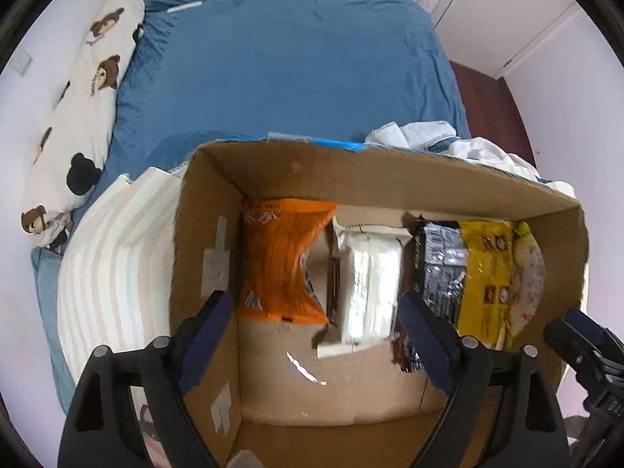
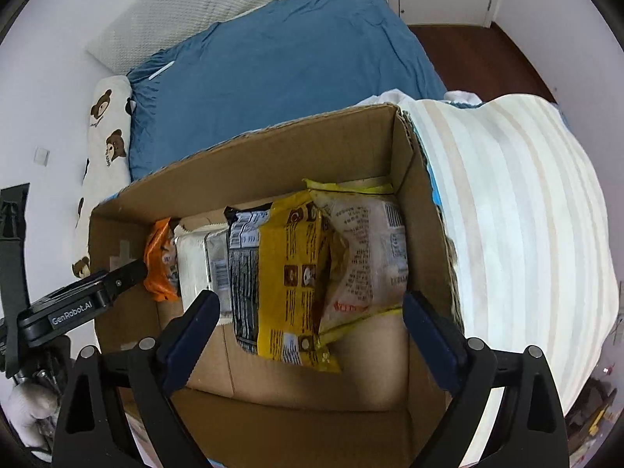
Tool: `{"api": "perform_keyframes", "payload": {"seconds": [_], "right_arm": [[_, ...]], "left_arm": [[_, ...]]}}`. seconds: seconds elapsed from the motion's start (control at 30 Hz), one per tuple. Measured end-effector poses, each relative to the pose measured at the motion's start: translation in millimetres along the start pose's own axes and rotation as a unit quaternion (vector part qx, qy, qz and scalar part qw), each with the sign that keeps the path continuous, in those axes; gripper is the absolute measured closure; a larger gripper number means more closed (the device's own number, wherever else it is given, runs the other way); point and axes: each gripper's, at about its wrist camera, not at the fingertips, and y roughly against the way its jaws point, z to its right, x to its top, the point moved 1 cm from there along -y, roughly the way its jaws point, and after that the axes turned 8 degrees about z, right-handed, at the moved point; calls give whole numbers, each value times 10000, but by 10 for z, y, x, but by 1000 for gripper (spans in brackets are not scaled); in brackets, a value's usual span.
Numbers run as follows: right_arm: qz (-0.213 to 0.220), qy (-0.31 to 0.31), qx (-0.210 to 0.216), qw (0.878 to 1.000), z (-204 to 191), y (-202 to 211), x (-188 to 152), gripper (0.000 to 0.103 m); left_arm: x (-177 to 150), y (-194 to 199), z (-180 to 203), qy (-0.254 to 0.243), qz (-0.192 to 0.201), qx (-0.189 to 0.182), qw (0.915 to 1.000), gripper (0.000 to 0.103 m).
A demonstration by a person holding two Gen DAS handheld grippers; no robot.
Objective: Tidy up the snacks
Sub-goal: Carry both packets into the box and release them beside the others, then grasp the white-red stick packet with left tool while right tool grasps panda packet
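Snacks: orange packet (image 1: 280, 261), white packet (image 1: 370, 284), black packet (image 1: 440, 269), yellow packet (image 1: 487, 280) filed upright, side by side, mid-frame in cardboard box (image 1: 210, 210), sparing floor space. Left tool (image 1: 316, 335), right tool (image 2: 312, 335): both released, empty.

the box (image 1: 218, 257) is plain brown corrugated cardboard, matt and a bit rough, with torn fluting along its rim and strips of clear shiny tape on the left wall. the orange packet (image 1: 280, 261) in its far left corner is crinkly glossy plastic film, same for the white packet (image 1: 370, 284), the black packet (image 1: 440, 269) and the yellow packet (image 2: 290, 273), all catching light. the bed sheet (image 1: 296, 66) is soft matt blue cloth, wrinkled. the striped blanket (image 2: 518, 218) looks like smooth woven cotton. the bear pillow (image 1: 89, 89) is matt printed fabric. gripper fingers (image 2: 193, 323) look like matt dark blue rubbery pads on black plastic with small metal pins.
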Motion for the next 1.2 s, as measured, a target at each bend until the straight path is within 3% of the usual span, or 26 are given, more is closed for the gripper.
{"api": "perform_keyframes", "payload": {"seconds": [0.13,0.33,0.5,0.77,0.97,1.2], "right_arm": [[168,206,-31,9996,-63,157,-153,6],[414,413,-114,9982,-135,390,-434,6],[693,492,-119,9963,-159,646,-715,6],[1387,722,-209,9875,-189,1211,-1180,6],[1848,818,-130,9793,-206,1657,-1561,6],[1928,740,99,9784,-129,1934,-1988,6]], "left_arm": [[-184,255,66,-66,308,19,9995,15],[-480,630,159,-247,887,348,9951,15],[-732,908,201,-214,1194,320,9921,15],[-1282,1468,262,-192,1929,390,9803,15],[-1691,1765,250,-138,2197,387,9747,15],[-2119,1981,191,-60,2300,263,9728,15]]}}
